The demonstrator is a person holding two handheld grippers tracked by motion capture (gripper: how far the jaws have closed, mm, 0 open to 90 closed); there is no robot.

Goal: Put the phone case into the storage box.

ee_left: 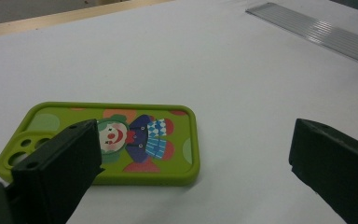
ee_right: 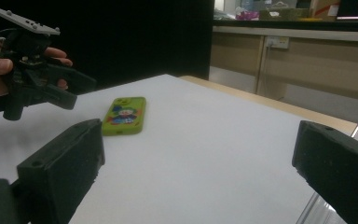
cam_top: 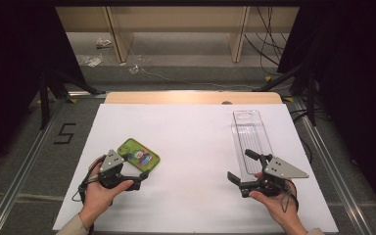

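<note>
Green phone case [cam_top: 138, 154] beside left tool [cam_top: 139, 180]

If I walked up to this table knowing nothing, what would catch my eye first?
Most likely the bright green phone case with a cartoon clown on it, lying flat on the white table just beyond the left gripper, whose jaws stand open. Next, the long clear plastic tray on the right side, with the open right gripper at its near end.

Green clown-printed phone case [cam_top: 138, 154] lies flat, face-up.
</note>
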